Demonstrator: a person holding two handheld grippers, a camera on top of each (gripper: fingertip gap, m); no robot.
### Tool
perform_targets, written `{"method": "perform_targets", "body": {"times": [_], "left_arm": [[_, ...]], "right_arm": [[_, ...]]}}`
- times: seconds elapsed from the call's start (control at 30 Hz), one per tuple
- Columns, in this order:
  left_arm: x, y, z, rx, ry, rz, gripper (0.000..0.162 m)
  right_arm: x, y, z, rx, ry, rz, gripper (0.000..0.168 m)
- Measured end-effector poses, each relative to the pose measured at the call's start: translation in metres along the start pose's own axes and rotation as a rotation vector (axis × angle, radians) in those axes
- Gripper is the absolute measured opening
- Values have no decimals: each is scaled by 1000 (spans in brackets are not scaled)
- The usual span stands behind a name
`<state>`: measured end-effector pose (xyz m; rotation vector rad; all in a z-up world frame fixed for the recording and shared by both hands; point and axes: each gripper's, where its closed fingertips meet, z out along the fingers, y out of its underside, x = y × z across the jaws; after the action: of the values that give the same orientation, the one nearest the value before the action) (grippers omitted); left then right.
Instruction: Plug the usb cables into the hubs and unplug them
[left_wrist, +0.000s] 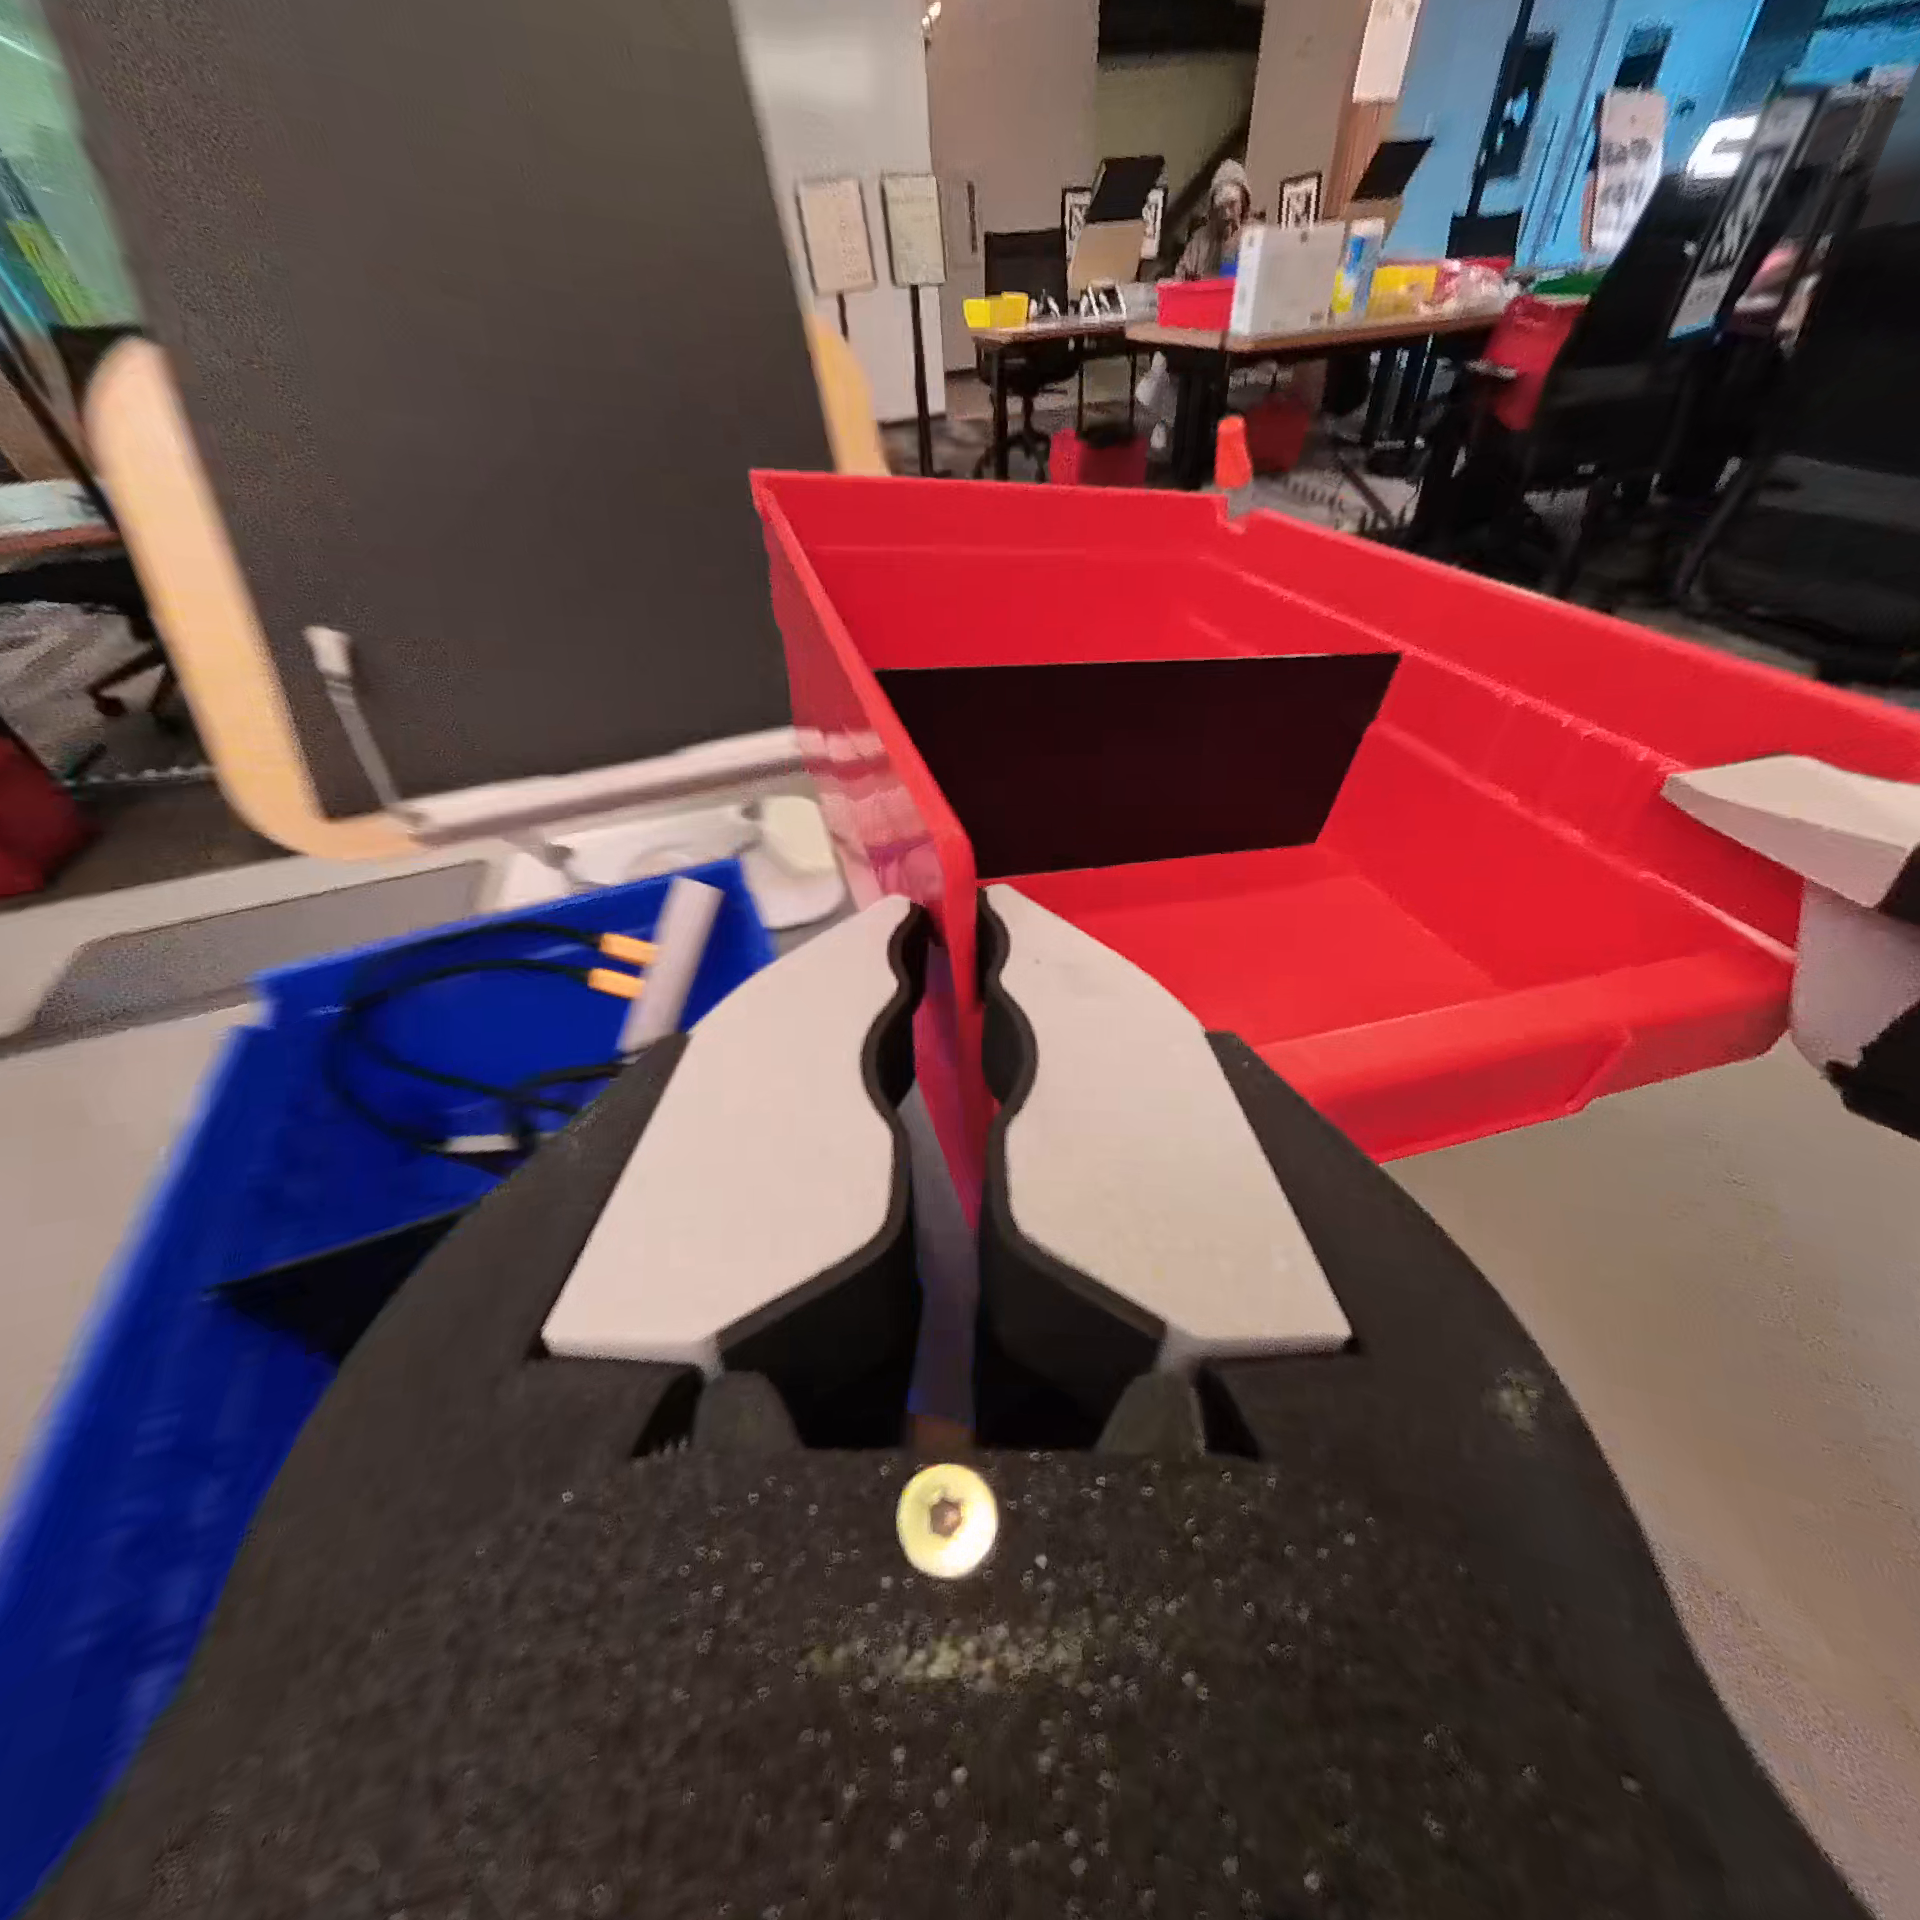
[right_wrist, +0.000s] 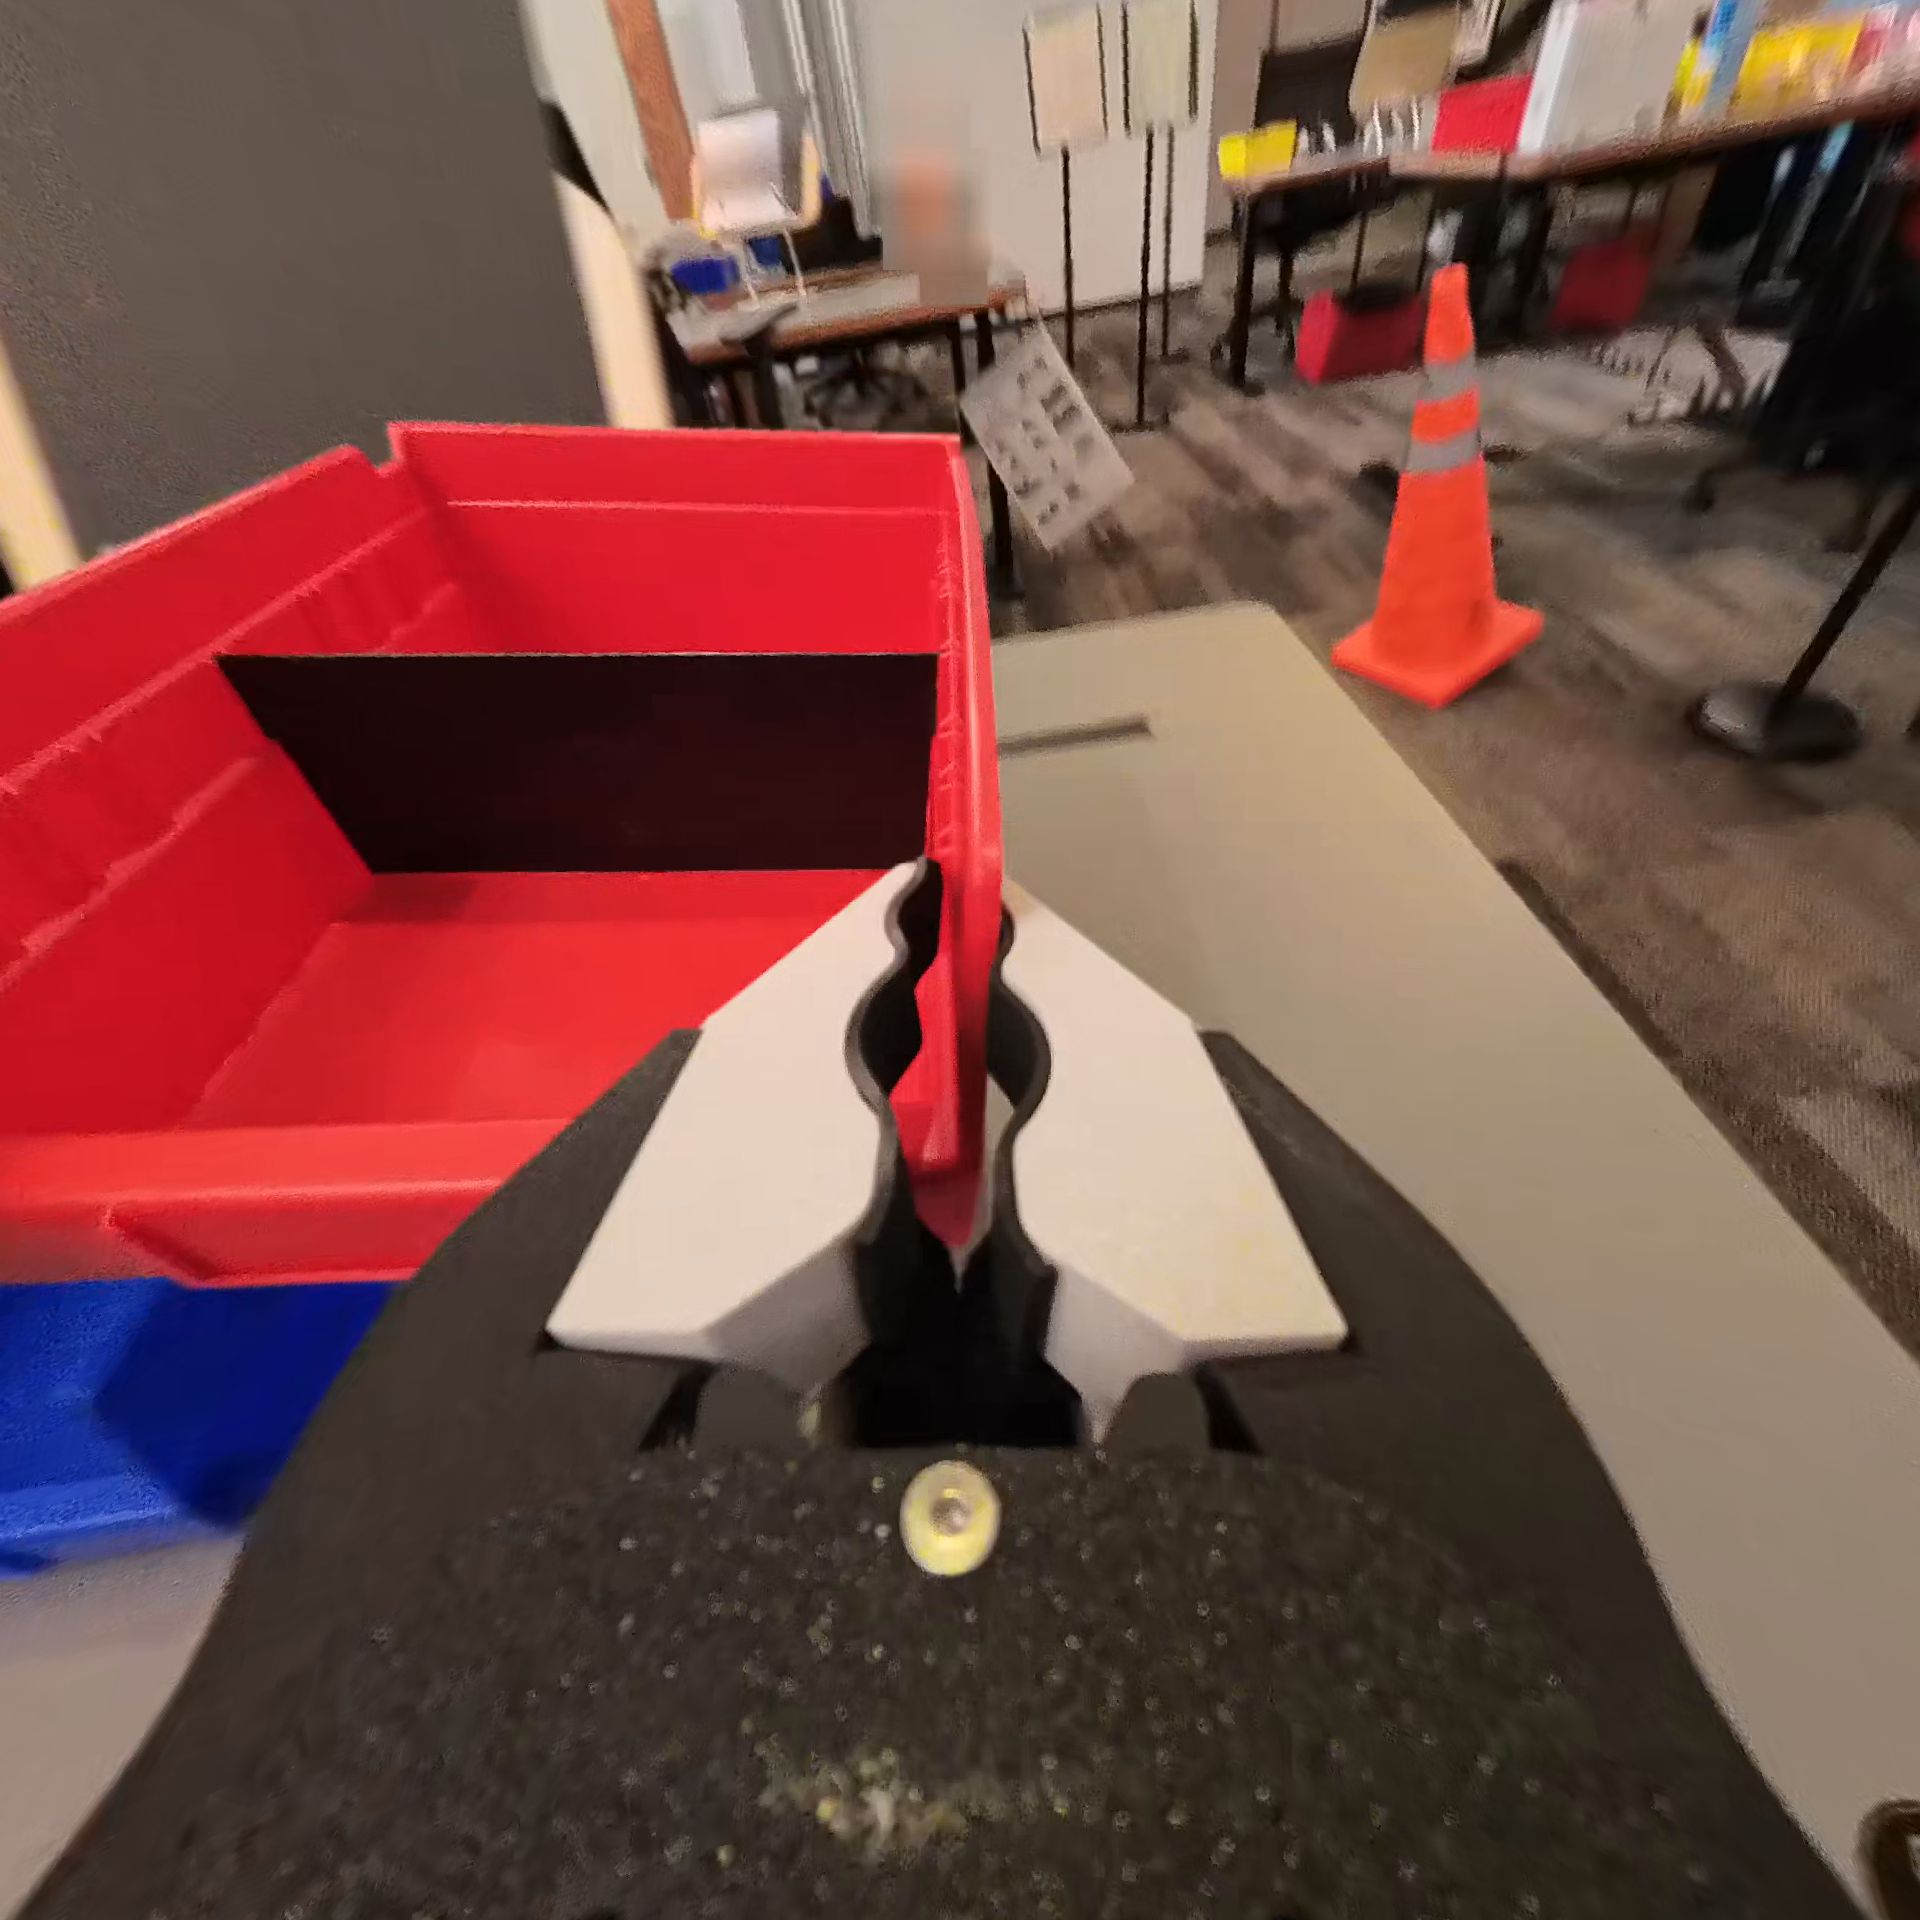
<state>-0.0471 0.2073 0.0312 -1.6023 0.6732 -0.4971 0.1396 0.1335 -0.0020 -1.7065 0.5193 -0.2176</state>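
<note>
A red plastic bin (left_wrist: 1382, 956) with a black divider (left_wrist: 1132, 758) across its inside is held between both grippers. My left gripper (left_wrist: 951, 925) is shut on the bin's left wall. My right gripper (right_wrist: 966, 894) is shut on the bin's right wall (right_wrist: 971, 727); its fingers (left_wrist: 1808, 831) also show at the right edge of the left wrist view. The bin (right_wrist: 468, 987) looks empty and sits above a blue bin (right_wrist: 156, 1392). The blue bin (left_wrist: 312, 1122) holds a black cable with orange ends (left_wrist: 468, 1018) and a grey stick (left_wrist: 675, 966).
A grey table (right_wrist: 1299, 935) lies under the bins. An orange traffic cone (right_wrist: 1439, 509) stands on the carpet to the right, with a stanchion base (right_wrist: 1777, 717) near it. A dark grey partition (left_wrist: 468, 364) stands behind. Far tables (left_wrist: 1247, 332) carry coloured bins.
</note>
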Motion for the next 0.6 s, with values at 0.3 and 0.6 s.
{"method": "perform_targets", "body": {"times": [0.3,0.6], "left_arm": [[106,89,60,-107,87,30,8],[135,135,46,-195,230,50,17]], "right_arm": [[114,76,25,-129,-2,33,3],[130,99,29,-197,-103,240,5]]}}
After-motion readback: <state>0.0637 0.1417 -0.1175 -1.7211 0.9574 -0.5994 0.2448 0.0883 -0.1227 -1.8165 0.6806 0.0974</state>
